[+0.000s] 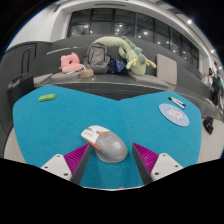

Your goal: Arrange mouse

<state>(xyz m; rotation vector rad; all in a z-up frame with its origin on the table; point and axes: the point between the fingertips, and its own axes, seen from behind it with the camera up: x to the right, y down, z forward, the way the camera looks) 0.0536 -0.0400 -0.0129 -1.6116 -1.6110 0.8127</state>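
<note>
Between the fingers (pixel 110 165), which I hold spread apart, lies the glossy grey-and-white computer mouse with an orange scroll wheel (pixel 105 144). It rests on the teal-covered worktop (pixel 60 125), a gap showing between its shell and each magenta pad, so nothing is gripped. Its long axis runs obliquely: the wheel end points away and to the left, the rounded tail sits nearer, just inside the right finger. I judge that closing would catch it askew unless I first turn the fingers to its flanks. Farther right lies a round lilac disc (pixel 174 115); far left, a small green object (pixel 47 97). Beyond the worktop, plush toys (pixel 108 55) are heaped.
</note>
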